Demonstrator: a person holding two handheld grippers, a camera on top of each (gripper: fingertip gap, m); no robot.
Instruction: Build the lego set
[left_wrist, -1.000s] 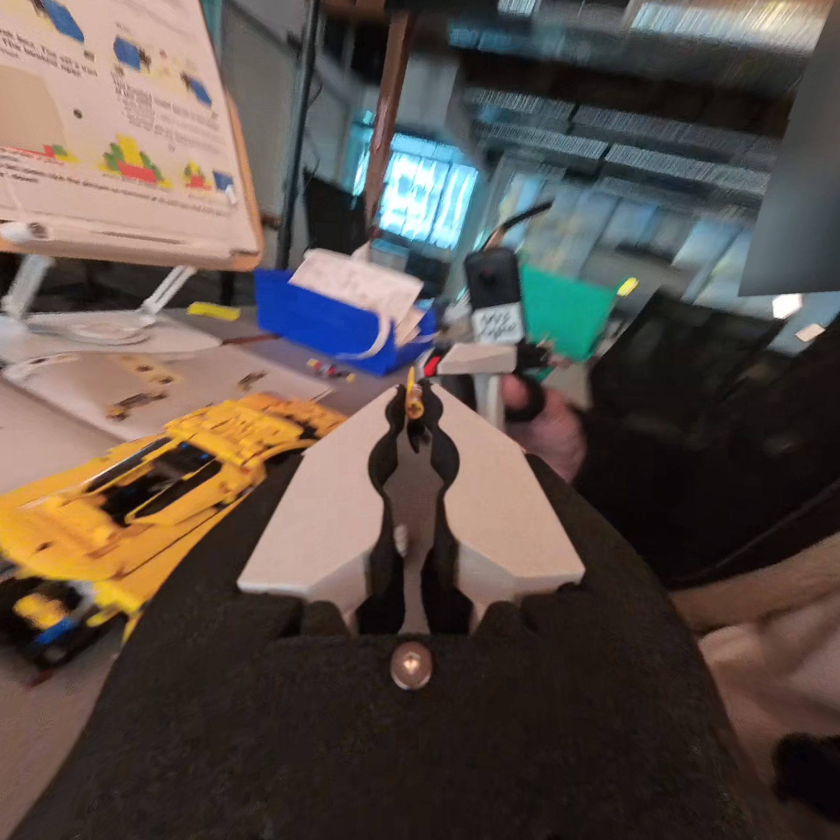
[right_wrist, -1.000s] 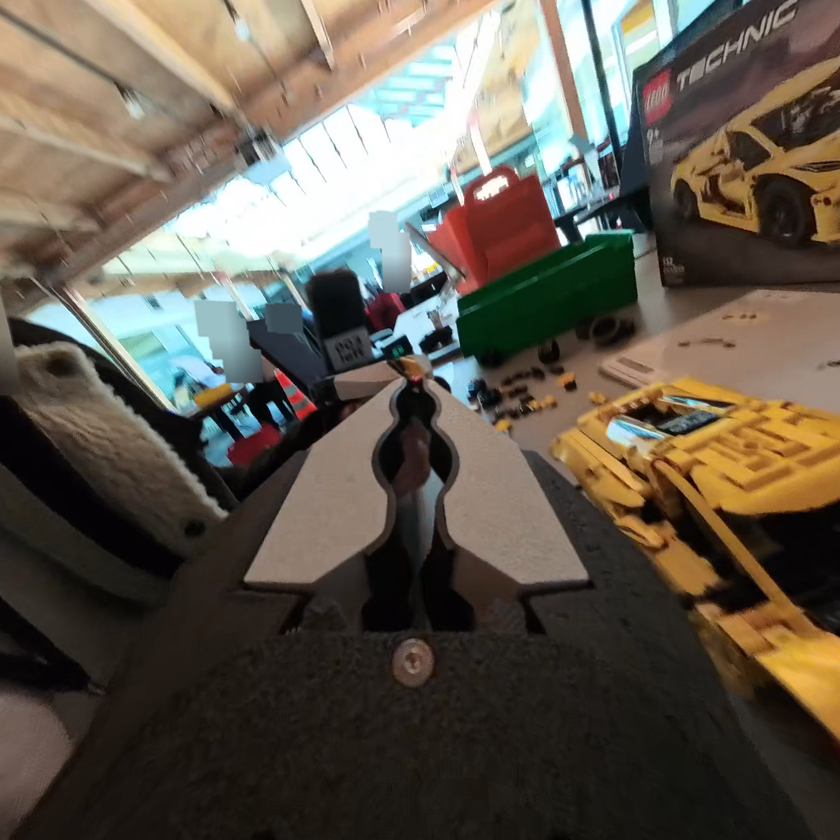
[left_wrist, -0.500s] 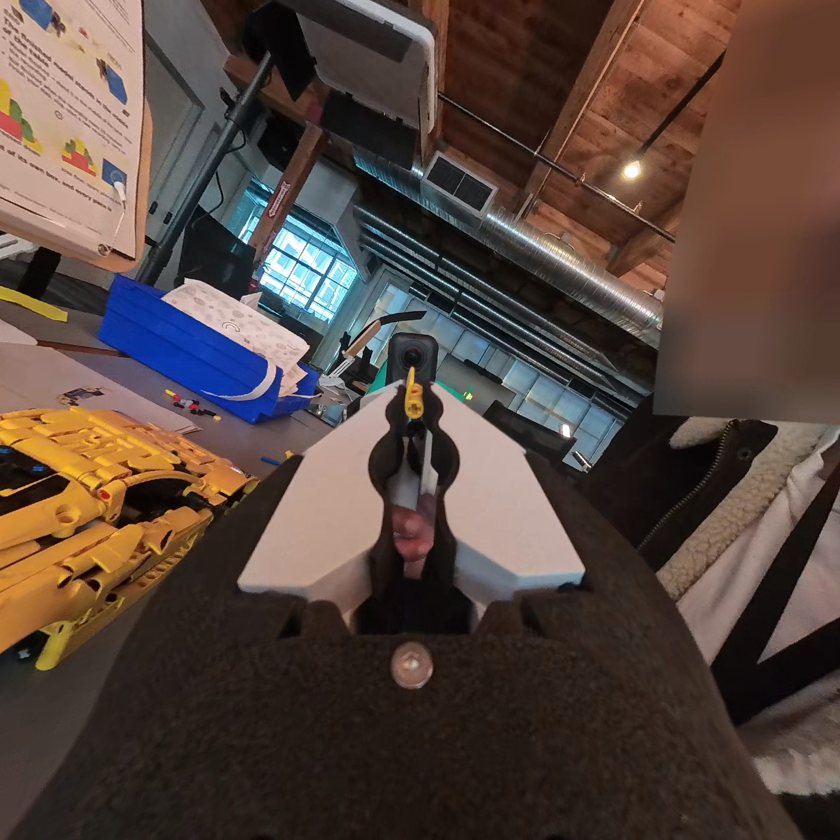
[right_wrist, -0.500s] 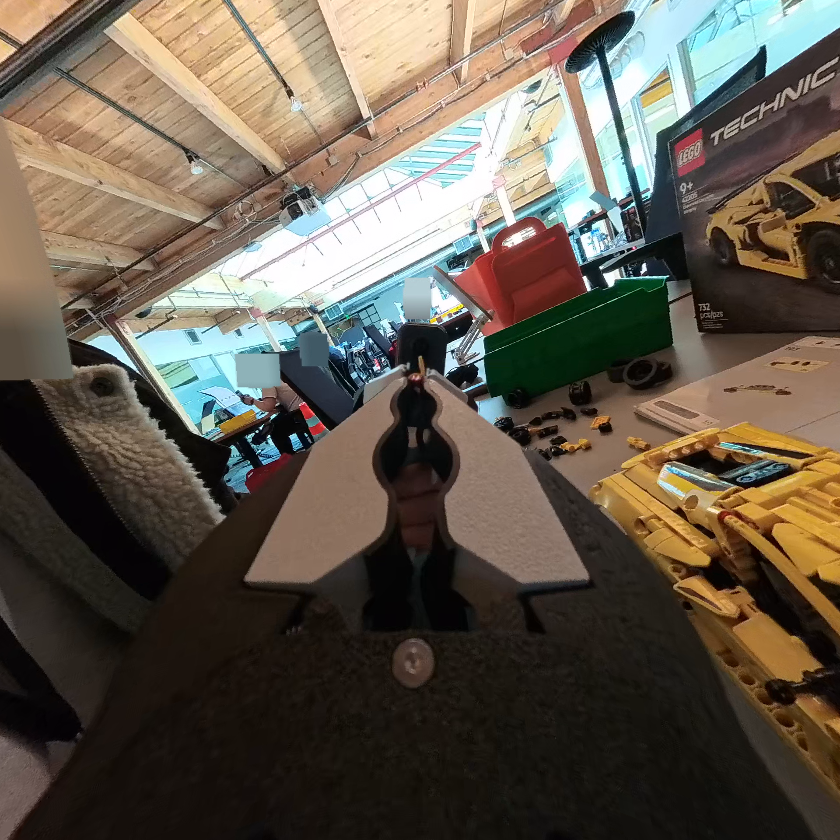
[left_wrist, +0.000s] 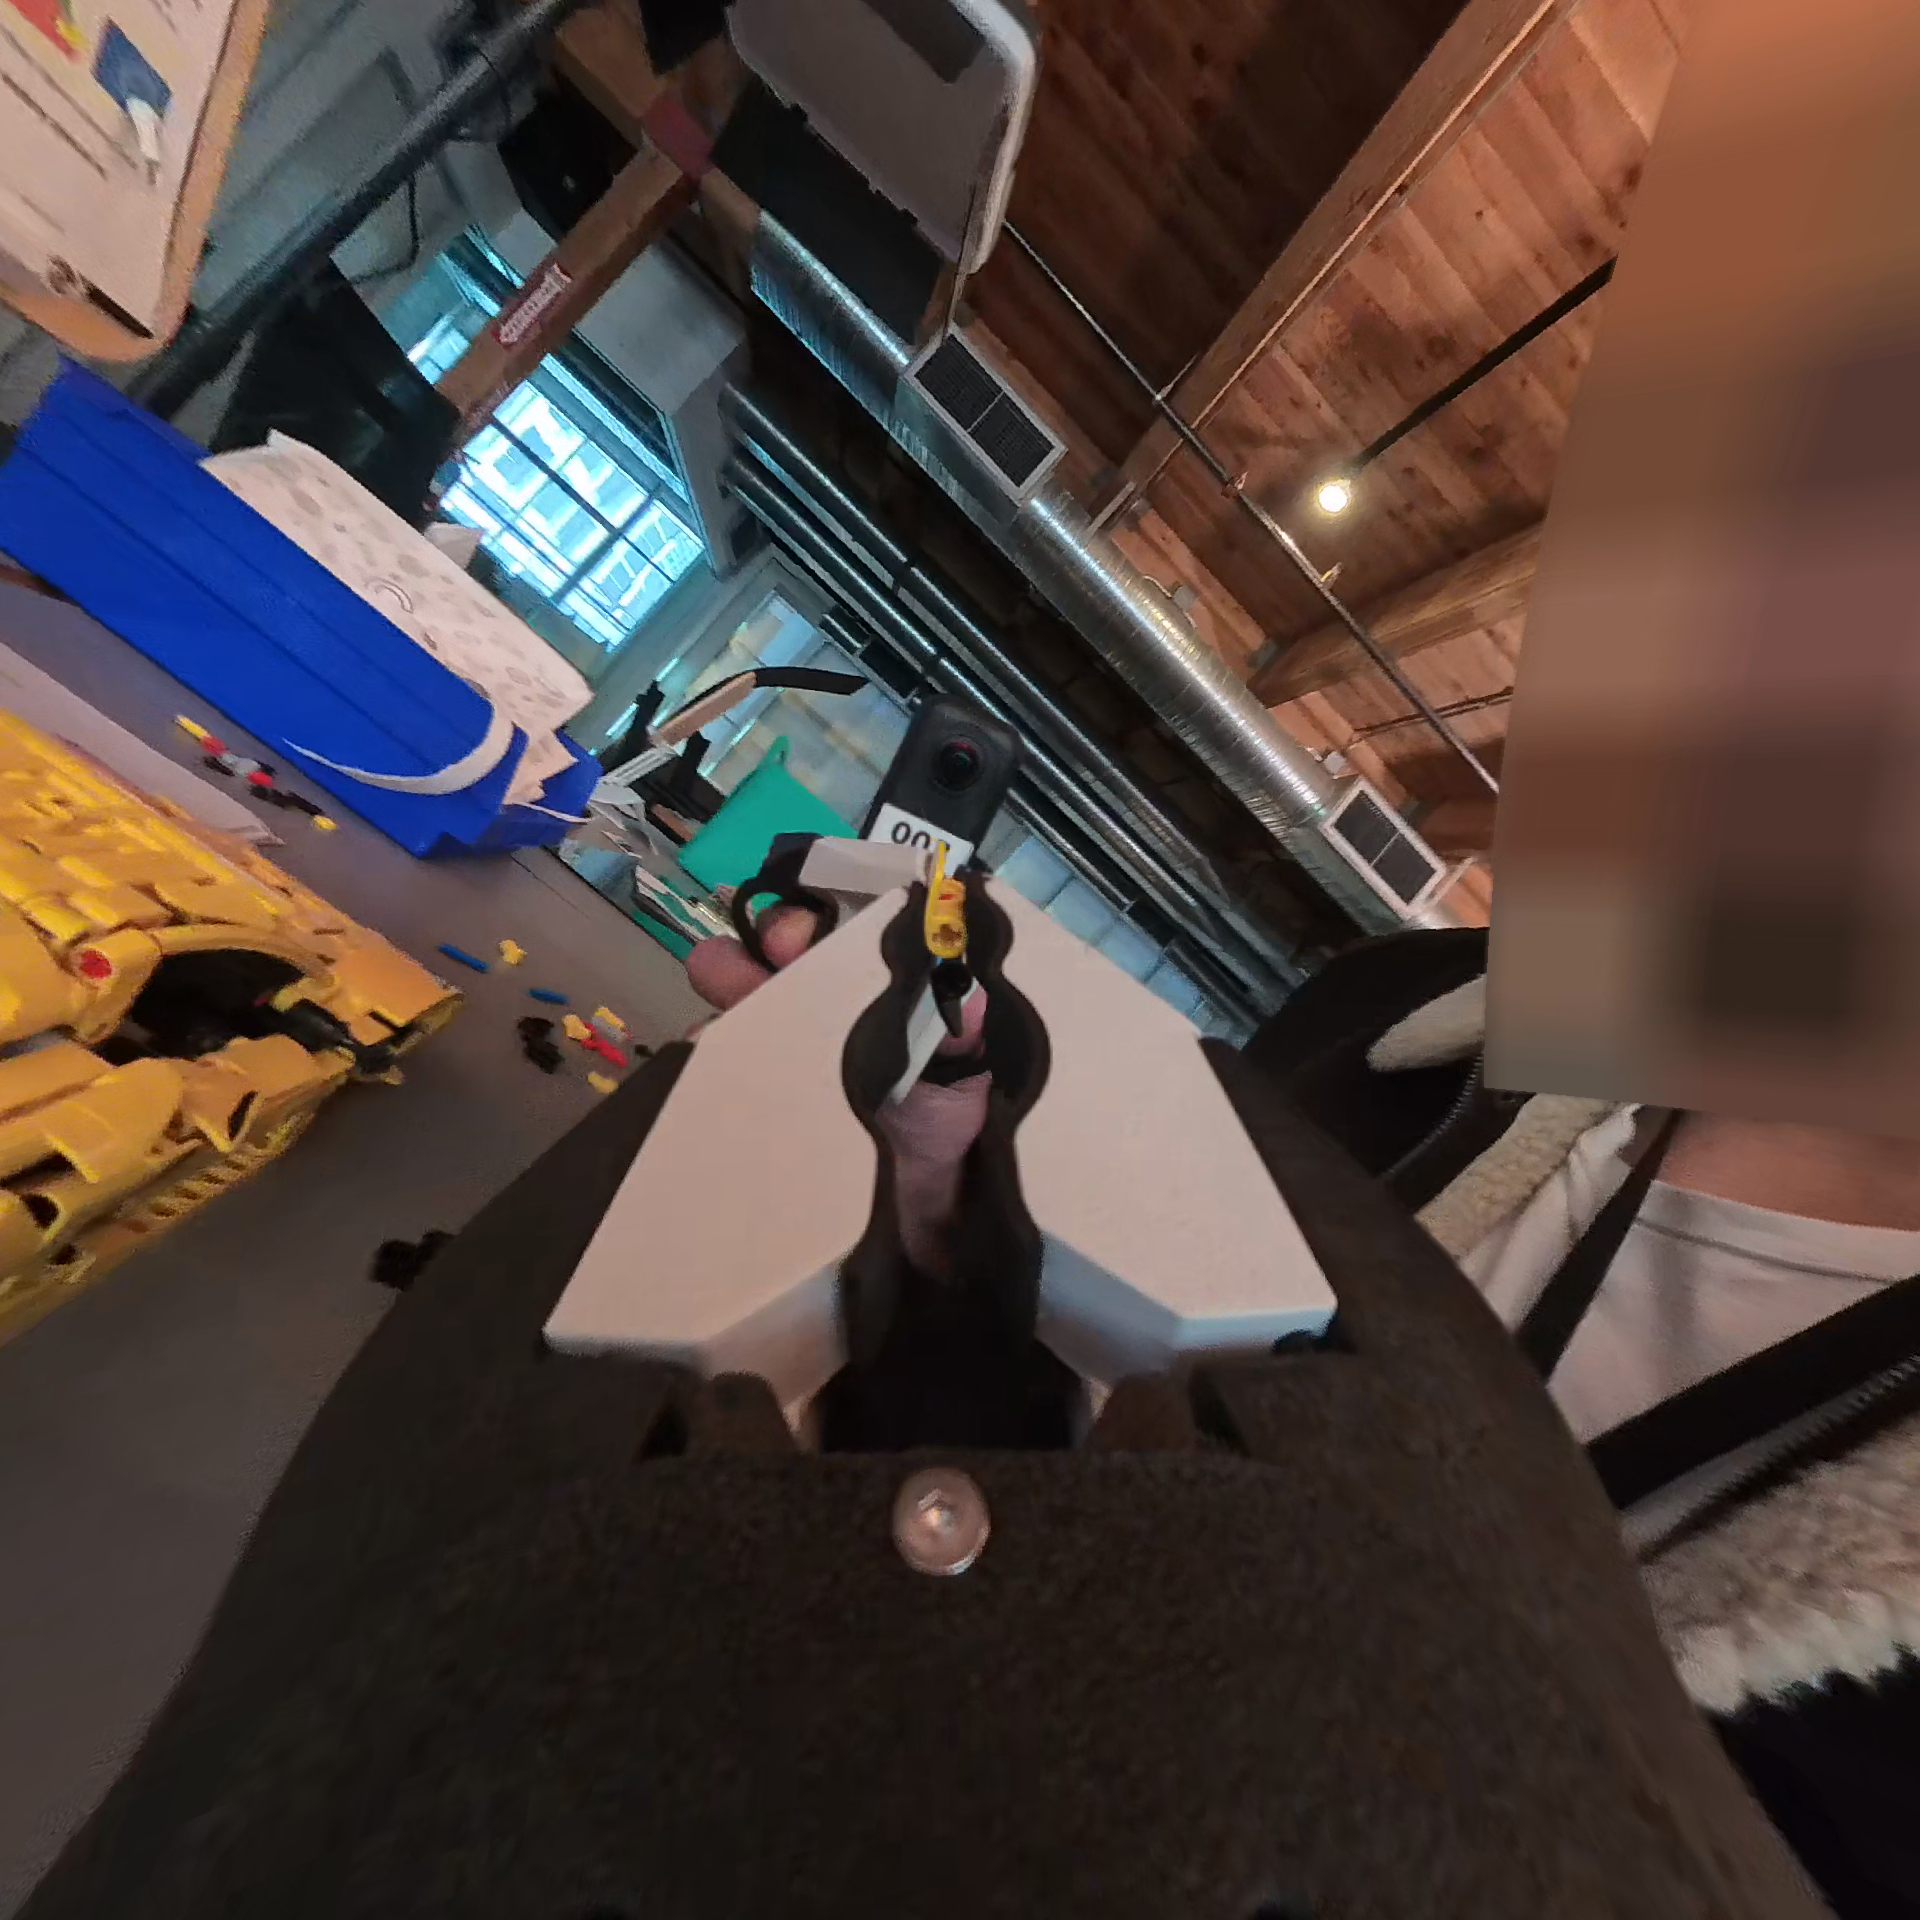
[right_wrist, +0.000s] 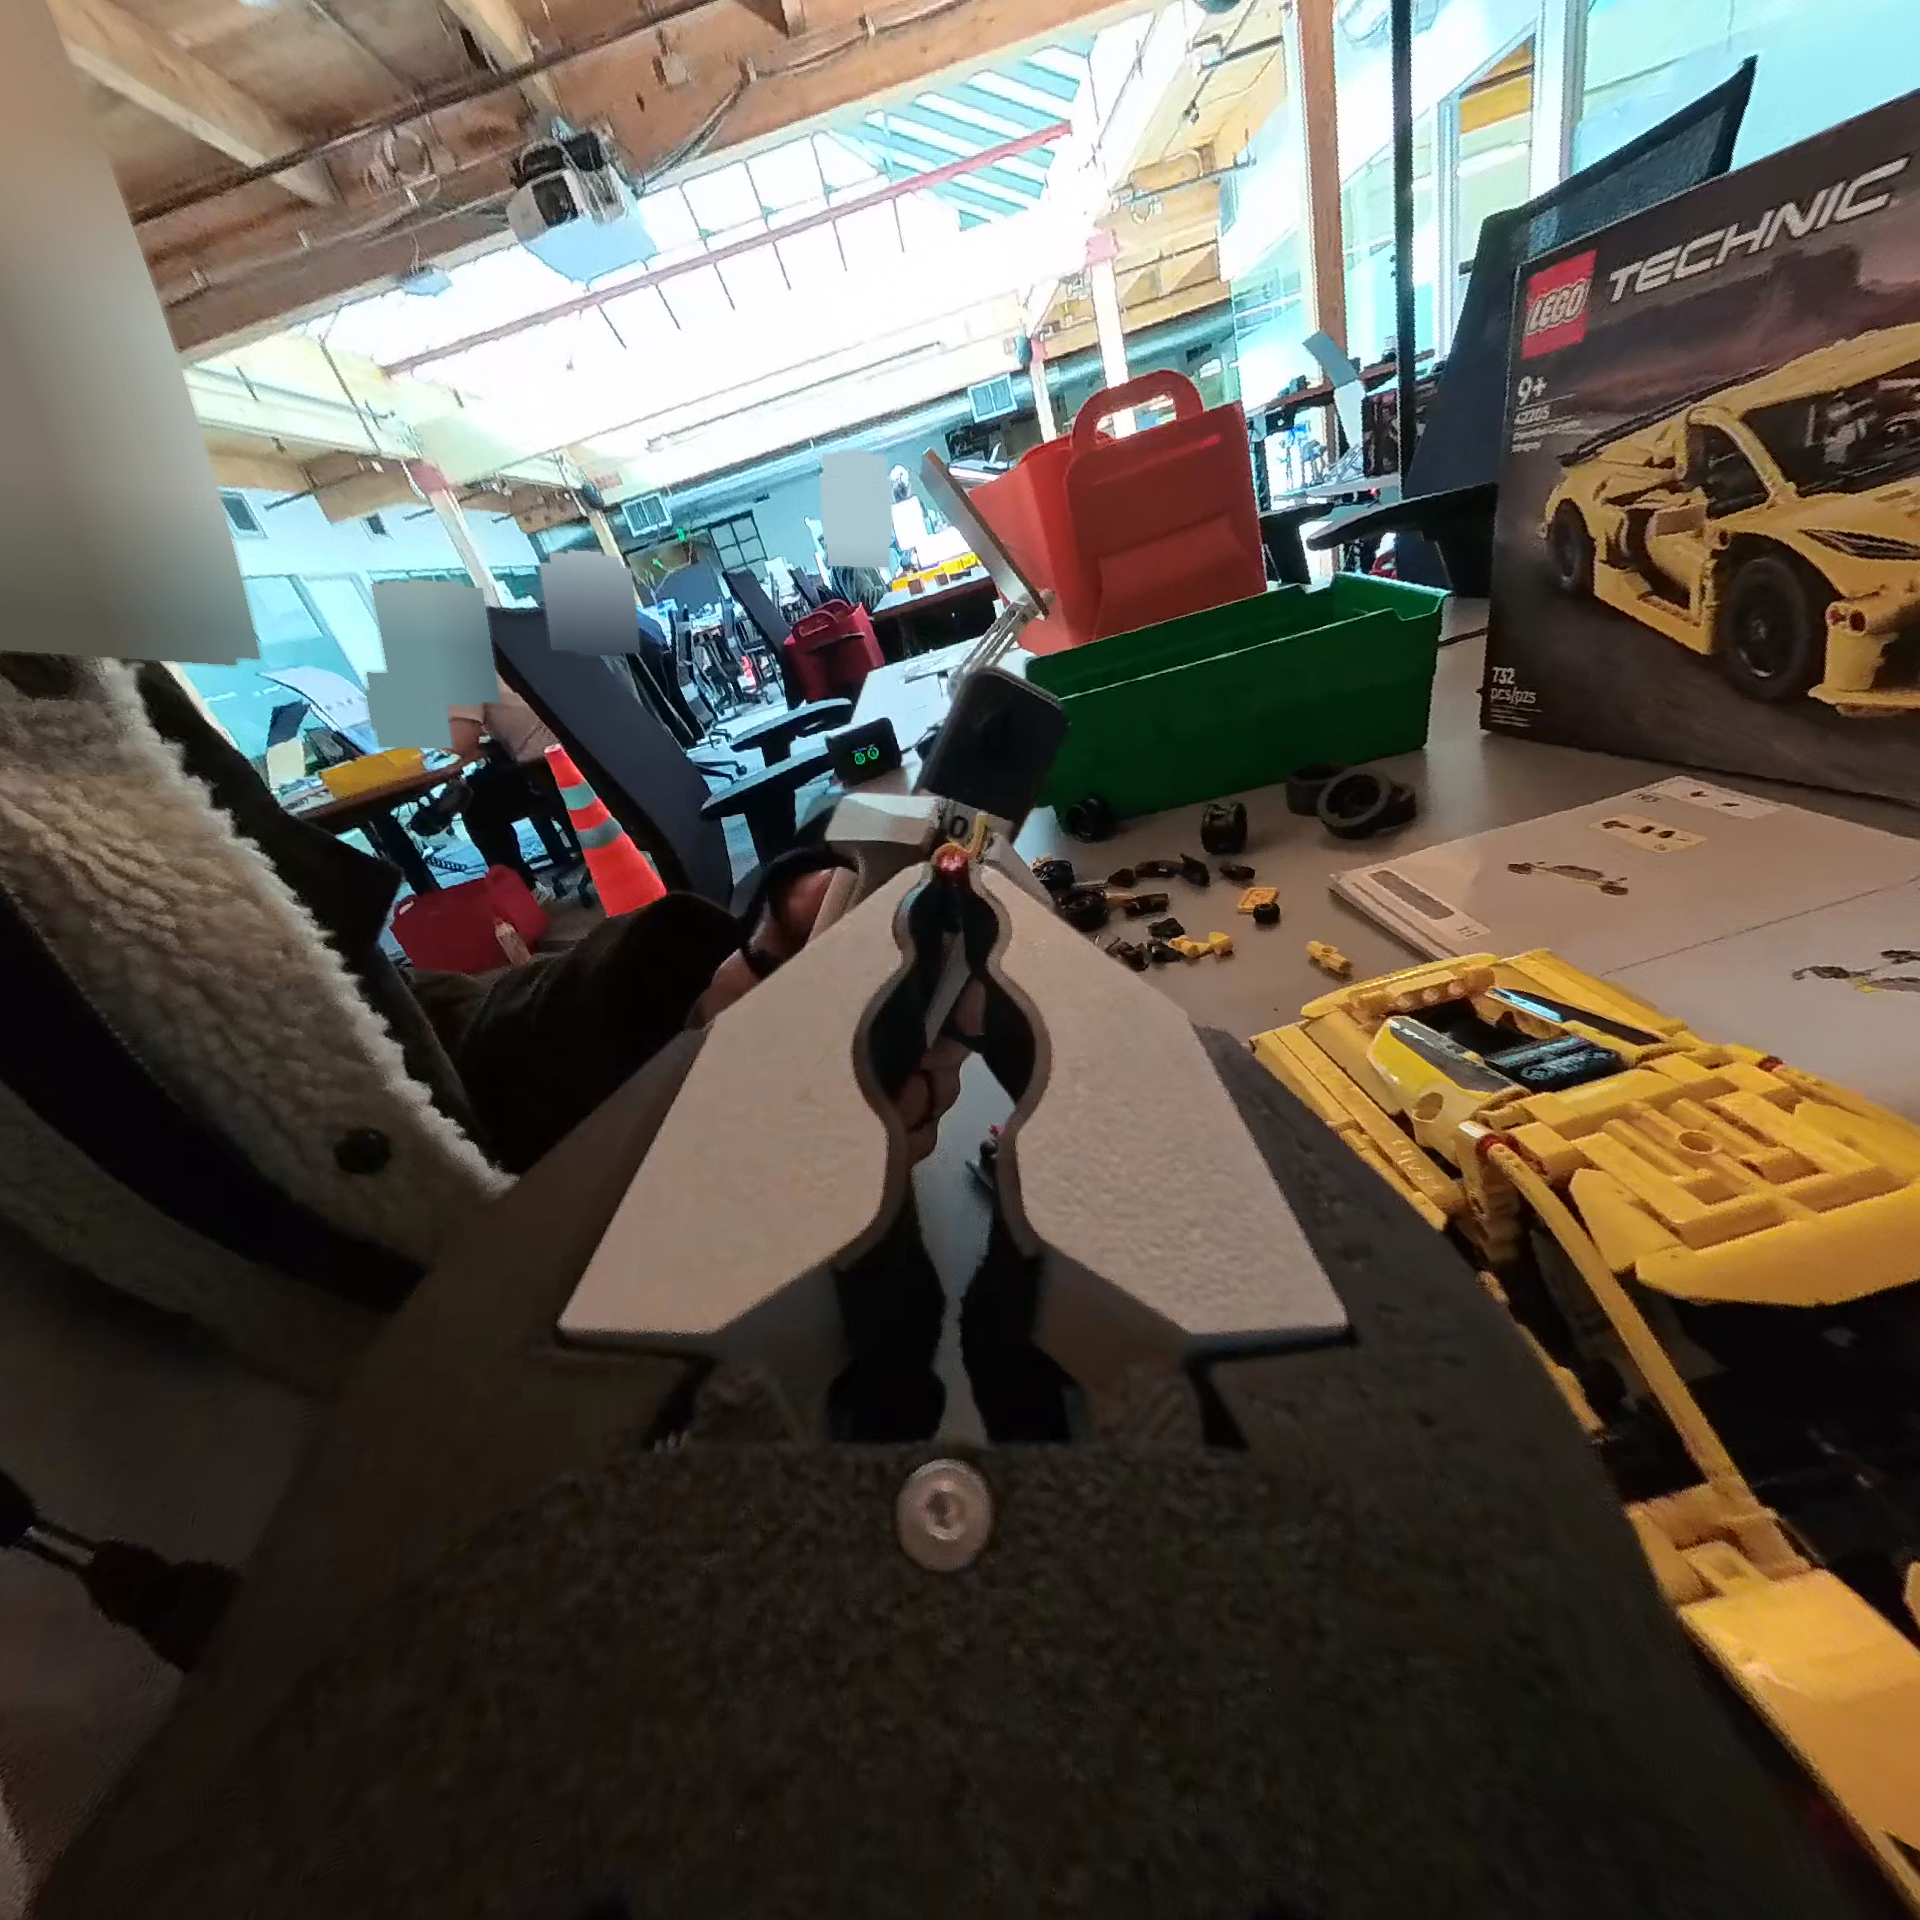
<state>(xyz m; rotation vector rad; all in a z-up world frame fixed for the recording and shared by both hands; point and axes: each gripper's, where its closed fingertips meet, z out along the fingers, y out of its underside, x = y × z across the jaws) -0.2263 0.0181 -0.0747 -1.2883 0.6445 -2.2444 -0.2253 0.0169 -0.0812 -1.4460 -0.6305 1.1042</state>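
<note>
The left tool (left_wrist: 943, 914) pinches a small yellow piece (left_wrist: 945, 928) at its tips; the right tool (right_wrist: 951, 871), facing it tip to tip above the bench (right_wrist: 1226, 997), is closed on a tiny red piece (right_wrist: 949, 861). Joining them well likely needs both held square and pressed straight. The yellow car (right_wrist: 1621, 1143) sits beside the right tool, loose parts (right_wrist: 1164, 914) beyond it.

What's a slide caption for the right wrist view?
Right gripper shut on a small red piece, raised beside the yellow Lego car.
</note>
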